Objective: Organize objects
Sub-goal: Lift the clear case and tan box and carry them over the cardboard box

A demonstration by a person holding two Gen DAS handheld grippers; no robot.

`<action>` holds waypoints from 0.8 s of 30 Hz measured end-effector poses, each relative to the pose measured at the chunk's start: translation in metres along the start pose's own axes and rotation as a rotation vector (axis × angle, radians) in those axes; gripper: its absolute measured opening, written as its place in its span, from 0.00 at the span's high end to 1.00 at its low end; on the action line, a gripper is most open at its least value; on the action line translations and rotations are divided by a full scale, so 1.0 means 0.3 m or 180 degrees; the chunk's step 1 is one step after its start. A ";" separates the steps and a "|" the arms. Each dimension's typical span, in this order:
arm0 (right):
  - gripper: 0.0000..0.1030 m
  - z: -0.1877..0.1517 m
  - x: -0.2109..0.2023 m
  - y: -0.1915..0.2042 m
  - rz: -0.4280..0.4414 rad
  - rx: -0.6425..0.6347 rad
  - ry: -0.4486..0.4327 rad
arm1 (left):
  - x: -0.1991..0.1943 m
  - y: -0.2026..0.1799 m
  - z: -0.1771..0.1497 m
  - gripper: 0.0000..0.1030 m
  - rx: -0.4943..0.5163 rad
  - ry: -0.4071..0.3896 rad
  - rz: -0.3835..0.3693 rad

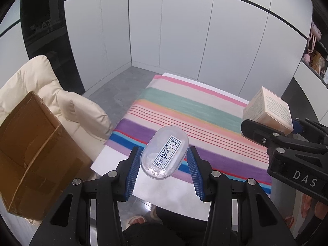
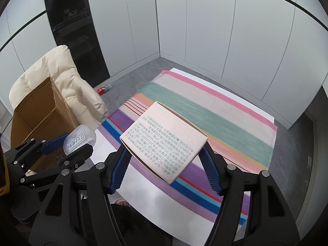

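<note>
Above the near edge of the striped cloth (image 1: 194, 112) hangs a clear oval plastic container (image 1: 165, 155) with a white label. My left gripper (image 1: 164, 158) is shut on it, blue pads pressing both sides. My right gripper (image 2: 165, 153) is shut on a pale pink carton (image 2: 164, 139) with printed text, tilted in the air over the cloth (image 2: 215, 106). The left wrist view has the carton (image 1: 268, 110) and right gripper (image 1: 276, 128) at the right edge. At the left of the right wrist view sit the container (image 2: 80, 138) and left gripper (image 2: 71, 145).
An open brown cardboard box (image 1: 30, 143) (image 2: 39, 119) stands left of the white table (image 1: 114, 160), against a cream padded chair (image 2: 61, 75). A small red bottle (image 2: 103, 89) lies on the grey floor. White wall panels stand behind. A person's slippered foot (image 1: 135, 219) shows below.
</note>
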State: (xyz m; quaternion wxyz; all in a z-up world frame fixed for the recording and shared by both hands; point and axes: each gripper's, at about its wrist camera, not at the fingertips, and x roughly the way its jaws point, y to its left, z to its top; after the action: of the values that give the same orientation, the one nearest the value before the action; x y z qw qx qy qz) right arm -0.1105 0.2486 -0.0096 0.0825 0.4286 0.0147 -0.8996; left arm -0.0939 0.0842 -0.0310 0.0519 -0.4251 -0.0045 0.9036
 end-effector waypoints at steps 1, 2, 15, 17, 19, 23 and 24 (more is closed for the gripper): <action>0.33 0.004 0.001 0.003 0.0011 -0.0002 -0.0001 | -0.003 0.007 0.001 0.54 -0.0008 -0.0006 0.0004; 0.33 0.007 0.003 0.009 0.0026 -0.0003 0.0000 | -0.006 0.016 0.003 0.54 -0.0016 -0.0010 0.0010; 0.33 0.065 0.033 0.152 0.0197 -0.0243 -0.0024 | -0.043 0.162 0.008 0.54 -0.0195 -0.0069 0.0140; 0.33 0.073 0.040 0.183 0.0226 -0.0293 -0.0026 | -0.052 0.182 0.005 0.54 -0.0220 -0.0085 0.0169; 0.33 0.080 0.047 0.213 0.0264 -0.0357 -0.0027 | -0.058 0.211 0.007 0.54 -0.0255 -0.0095 0.0192; 0.33 0.095 0.059 0.259 0.0325 -0.0424 -0.0027 | -0.074 0.270 0.008 0.54 -0.0313 -0.0124 0.0249; 0.33 0.098 0.062 0.271 0.0331 -0.0455 -0.0031 | -0.075 0.284 0.008 0.54 -0.0324 -0.0110 0.0264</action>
State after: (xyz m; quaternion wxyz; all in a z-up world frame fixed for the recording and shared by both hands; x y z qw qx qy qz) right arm -0.1314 0.1632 -0.0018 0.1596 0.4174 0.0562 -0.8928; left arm -0.0892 -0.0027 -0.0166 -0.0074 -0.4113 -0.0337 0.9108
